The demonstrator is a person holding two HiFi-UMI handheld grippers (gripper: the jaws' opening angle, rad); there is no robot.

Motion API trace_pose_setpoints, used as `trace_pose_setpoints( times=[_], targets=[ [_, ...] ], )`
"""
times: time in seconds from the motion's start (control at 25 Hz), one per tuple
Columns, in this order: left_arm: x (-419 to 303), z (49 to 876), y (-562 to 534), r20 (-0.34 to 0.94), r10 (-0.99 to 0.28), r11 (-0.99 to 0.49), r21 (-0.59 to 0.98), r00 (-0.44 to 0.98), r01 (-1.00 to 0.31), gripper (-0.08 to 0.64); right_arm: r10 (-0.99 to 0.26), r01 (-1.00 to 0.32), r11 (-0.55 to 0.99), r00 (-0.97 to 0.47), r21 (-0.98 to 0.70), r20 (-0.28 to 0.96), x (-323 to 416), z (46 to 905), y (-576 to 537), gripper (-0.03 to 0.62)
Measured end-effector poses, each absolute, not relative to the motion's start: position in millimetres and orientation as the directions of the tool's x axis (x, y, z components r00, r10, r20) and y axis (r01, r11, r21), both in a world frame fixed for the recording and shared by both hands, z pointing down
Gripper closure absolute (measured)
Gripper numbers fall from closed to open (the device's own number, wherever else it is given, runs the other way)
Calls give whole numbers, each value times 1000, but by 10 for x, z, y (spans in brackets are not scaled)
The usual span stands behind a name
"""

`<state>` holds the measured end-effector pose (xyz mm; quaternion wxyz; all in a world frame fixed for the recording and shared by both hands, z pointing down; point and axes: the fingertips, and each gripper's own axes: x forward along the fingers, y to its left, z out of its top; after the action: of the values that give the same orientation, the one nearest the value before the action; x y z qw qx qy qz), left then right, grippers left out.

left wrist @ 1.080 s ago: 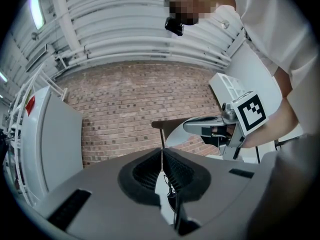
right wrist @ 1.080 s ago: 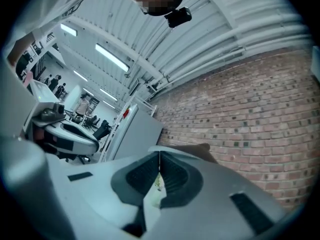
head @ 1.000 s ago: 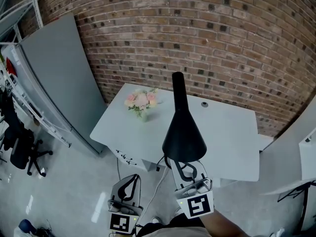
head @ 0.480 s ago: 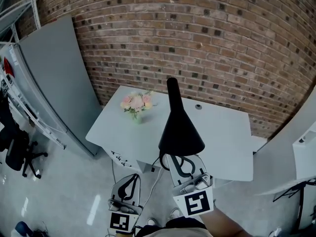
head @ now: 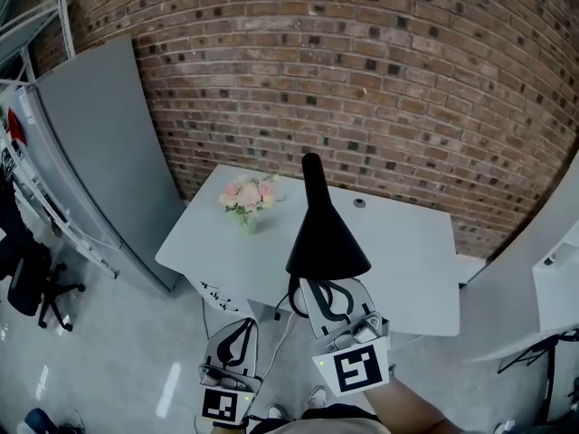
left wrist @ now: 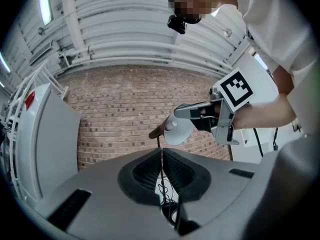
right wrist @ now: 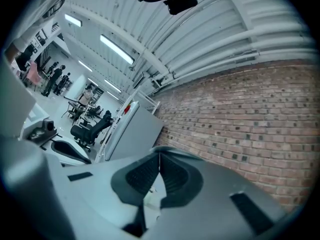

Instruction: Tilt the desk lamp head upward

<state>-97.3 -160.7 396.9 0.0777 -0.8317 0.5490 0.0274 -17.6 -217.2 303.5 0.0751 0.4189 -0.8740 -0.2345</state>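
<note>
Black lamp head [head: 327, 235] over the near edge of the white table [head: 407, 260], right gripper [head: 332, 301] just under it, jaws pinched on its rim, left gripper [head: 237, 340] lower on the left, jaws pressed together on nothing, pink flowers [head: 246, 194] at the table's far left, brick wall [head: 407, 80] behind

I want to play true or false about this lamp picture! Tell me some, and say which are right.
1. The flowers stand on the white desk. True.
2. The lamp head is red. False: it is black.
3. The right gripper is shut on the lamp head's rim. True.
4. The left gripper holds the flowers. False: it is shut on nothing, low and off the desk.
5. The wall behind the desk is brick. True.
</note>
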Motion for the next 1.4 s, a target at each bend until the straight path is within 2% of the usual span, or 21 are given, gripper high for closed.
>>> trace_pose_setpoints(
  times=[1.4],
  targets=[
    [-891,4001,-1720,-135,-894,-420,-74,427,-904,546,-765,-685,524,-640,507,-73,-232,3004,-2174,574]
  ],
)
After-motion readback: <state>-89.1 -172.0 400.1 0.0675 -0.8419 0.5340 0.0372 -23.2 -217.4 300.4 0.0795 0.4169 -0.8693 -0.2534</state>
